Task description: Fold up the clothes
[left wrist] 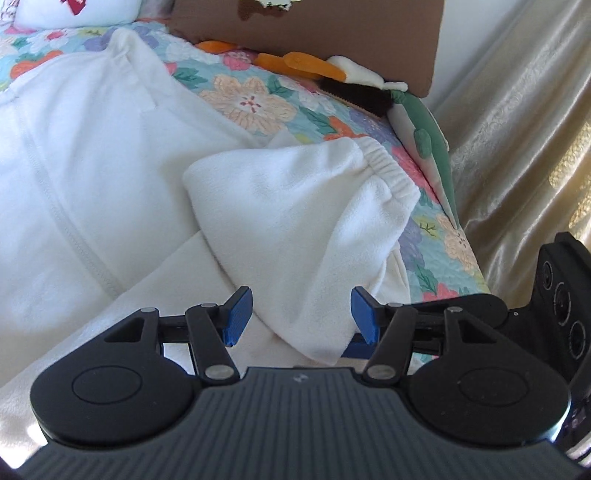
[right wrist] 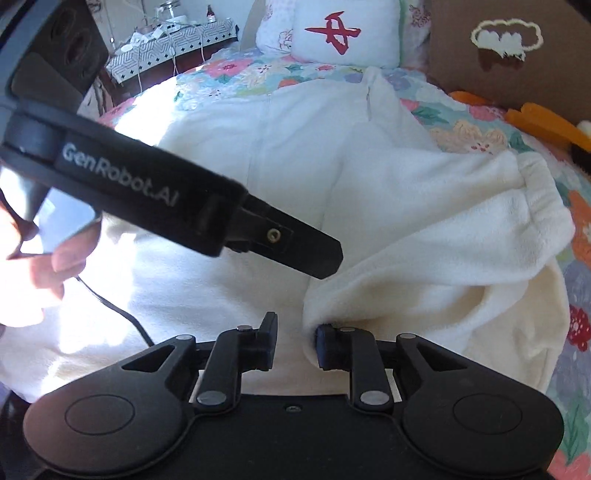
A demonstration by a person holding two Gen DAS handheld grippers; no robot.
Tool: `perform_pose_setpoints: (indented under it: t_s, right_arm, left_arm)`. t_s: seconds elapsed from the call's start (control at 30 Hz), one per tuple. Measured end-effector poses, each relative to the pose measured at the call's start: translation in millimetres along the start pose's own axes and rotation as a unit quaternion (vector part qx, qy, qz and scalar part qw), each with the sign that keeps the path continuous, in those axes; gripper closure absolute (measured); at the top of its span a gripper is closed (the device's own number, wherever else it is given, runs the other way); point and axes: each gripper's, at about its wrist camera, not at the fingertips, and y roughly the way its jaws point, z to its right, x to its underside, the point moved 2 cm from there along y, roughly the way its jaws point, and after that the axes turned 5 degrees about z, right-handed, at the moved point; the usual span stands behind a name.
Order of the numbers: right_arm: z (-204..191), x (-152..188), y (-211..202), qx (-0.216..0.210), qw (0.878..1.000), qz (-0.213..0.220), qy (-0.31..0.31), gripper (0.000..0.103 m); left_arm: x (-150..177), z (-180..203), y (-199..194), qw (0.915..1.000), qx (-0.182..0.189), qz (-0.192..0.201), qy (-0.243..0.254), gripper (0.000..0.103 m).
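A white fleece garment (left wrist: 92, 166) lies spread on a floral bedspread (left wrist: 251, 99). One sleeve (left wrist: 295, 221) with an elastic cuff (left wrist: 388, 166) is folded back over the body. My left gripper (left wrist: 301, 317) is open, its blue pads on either side of the sleeve's fold edge. In the right wrist view the garment (right wrist: 295, 147) fills the middle and the sleeve (right wrist: 443, 229) lies to the right. My right gripper (right wrist: 295, 343) is open, its right finger touching the sleeve's folded corner. The left gripper's body (right wrist: 166, 199) crosses that view above it.
A brown cushion (left wrist: 314, 29) and plush toys (left wrist: 424, 122) sit at the bed's far edge. A gold curtain (left wrist: 517, 147) hangs to the right. A white pillow with a red mark (right wrist: 343, 33) lies at the bed's head; a cluttered side table (right wrist: 166, 44) stands beyond.
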Motion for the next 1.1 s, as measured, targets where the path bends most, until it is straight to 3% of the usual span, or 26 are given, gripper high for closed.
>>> perform_pose_setpoints:
  t_s: [0.1,0.2,0.27,0.33,0.47,0.57,0.63,0.67,0.7,0.83,0.97,1.1]
  right_arm:
    - [8,6,-13,-0.018,0.999,-0.003,0.036,0.064]
    - [27,7,-35,-0.027,0.995,0.023,0.091,0.054]
    - [42,5,-49,-0.021,0.991,0.048,0.126,0.051]
    - [60,4,-59,-0.003,0.984,0.078,0.16,0.05]
    - [91,1,-64,0.032,0.965,0.14,0.22,0.047]
    - [105,-14,-50,0.054,0.96,0.169,0.217,0.046]
    - [106,-22,-41,0.073,0.962,0.186,0.188,0.058]
    - [103,-24,-38,0.073,0.966,0.185,0.168,0.087]
    - [99,-25,-35,0.07,0.97,0.182,0.148,0.094]
    - [81,-26,-41,-0.002,0.974,0.189,0.126,0.097]
    - [63,-30,-47,-0.067,0.974,0.18,0.122,0.097]
    - [47,-31,-51,-0.134,0.971,0.163,0.109,0.097]
  left_arm:
    - [1,11,0,0.9994,-0.012,0.005,0.033,0.044]
    - [5,14,13,0.9915,-0.104,-0.036,0.07,0.044]
    - [10,15,19,0.9836,-0.141,-0.044,0.104,0.046]
    - [15,13,16,0.9836,-0.139,-0.045,0.106,0.046]
    - [11,9,-1,0.9928,-0.097,-0.026,0.064,0.046]
    - [5,14,-13,0.9954,-0.073,-0.004,0.061,0.046]
    - [2,21,-19,0.995,-0.066,0.011,0.074,0.045]
    - [3,25,-21,0.9945,-0.062,0.018,0.083,0.045]
    - [3,30,-24,0.9938,-0.057,0.025,0.092,0.045]
    - [7,49,-34,0.9893,-0.038,0.053,0.131,0.044]
    - [12,67,-32,0.98,-0.029,0.079,0.18,0.03]
    - [9,72,-17,0.9777,-0.049,0.086,0.185,0.021]
